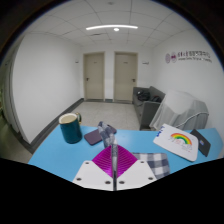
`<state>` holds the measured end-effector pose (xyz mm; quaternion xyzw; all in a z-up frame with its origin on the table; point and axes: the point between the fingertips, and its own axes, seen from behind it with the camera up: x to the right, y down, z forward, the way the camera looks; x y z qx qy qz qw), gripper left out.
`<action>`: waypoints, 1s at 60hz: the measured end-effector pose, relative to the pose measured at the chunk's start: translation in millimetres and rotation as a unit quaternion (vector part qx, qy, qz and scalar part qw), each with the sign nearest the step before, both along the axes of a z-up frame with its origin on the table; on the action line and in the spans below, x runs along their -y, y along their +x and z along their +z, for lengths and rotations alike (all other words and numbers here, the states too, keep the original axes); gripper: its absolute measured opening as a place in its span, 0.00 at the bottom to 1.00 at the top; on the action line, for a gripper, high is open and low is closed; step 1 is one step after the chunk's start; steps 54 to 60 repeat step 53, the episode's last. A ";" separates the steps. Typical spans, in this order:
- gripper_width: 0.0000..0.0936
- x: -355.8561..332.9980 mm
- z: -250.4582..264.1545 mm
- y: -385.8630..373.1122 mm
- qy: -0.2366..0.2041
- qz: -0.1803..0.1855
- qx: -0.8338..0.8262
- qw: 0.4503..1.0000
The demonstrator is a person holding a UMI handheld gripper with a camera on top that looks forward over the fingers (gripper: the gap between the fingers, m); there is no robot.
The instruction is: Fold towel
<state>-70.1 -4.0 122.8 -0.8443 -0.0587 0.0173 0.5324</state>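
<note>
Tongs [116,170] closed together, magenta pads [113,160] meeting, nothing visibly clamped. Just beyond, purple ribbed piece [102,134] on blue table [55,153]. Far left, dark green cup [69,128]. Right, towel [180,142] with rainbow print, lying flat.

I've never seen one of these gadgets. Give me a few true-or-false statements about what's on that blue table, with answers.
1. A dark green cup stands on the blue table. True.
2. The fingers squeeze the cup. False: the cup stands far beyond them, off to one side.
3. A card with a rainbow lies on the table. True.
4. The two doors at the back stand wide open. False: both are closed.
</note>
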 end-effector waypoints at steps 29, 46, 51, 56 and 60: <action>0.65 29.0 -83.3 178.0 -0.114 -0.140 0.033 0.983; 0.90 135.5 -11.0 141.8 -0.081 -0.117 0.004 0.990; 0.90 173.2 3.2 124.8 -0.077 -0.106 -0.019 0.991; 0.90 186.8 8.5 120.2 -0.076 -0.099 -0.029 0.992; 0.90 186.8 8.5 120.2 -0.076 -0.099 -0.029 0.992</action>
